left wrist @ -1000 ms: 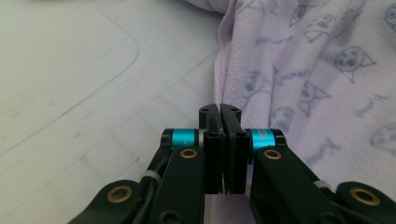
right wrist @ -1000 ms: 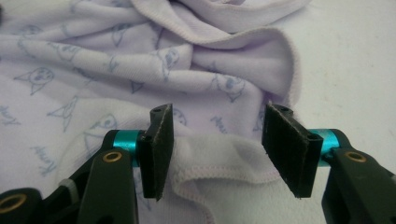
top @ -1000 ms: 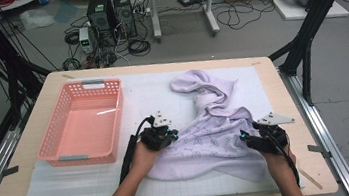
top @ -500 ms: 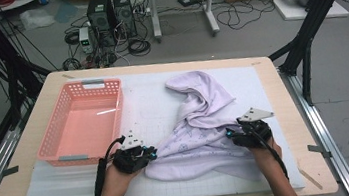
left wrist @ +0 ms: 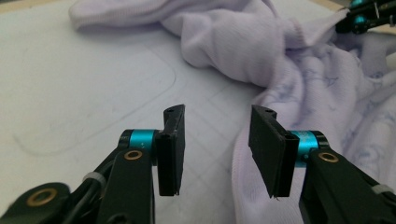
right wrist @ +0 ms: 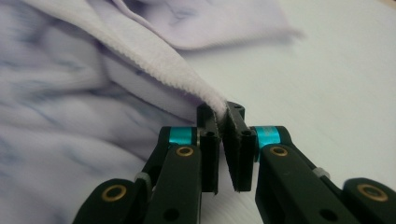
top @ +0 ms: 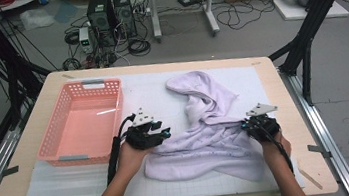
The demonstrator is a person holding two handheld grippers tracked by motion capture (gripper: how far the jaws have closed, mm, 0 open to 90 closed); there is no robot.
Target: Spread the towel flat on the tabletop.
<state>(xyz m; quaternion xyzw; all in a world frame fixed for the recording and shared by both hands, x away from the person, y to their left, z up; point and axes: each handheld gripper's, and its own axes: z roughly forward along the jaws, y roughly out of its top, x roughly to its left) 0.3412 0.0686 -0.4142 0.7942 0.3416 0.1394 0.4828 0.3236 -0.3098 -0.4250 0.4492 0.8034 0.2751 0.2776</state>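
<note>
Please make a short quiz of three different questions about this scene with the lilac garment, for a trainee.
1. True or false: the right tool is shut on the hem of the lilac garment.
2. The left tool is: A) shut on the garment, B) open with nothing between its jaws, C) inside the basket.
3. Fill in: the pink basket lies to the ___ of the garment in the high view.

Key: 1 true; 2 B; 3 left.
</note>
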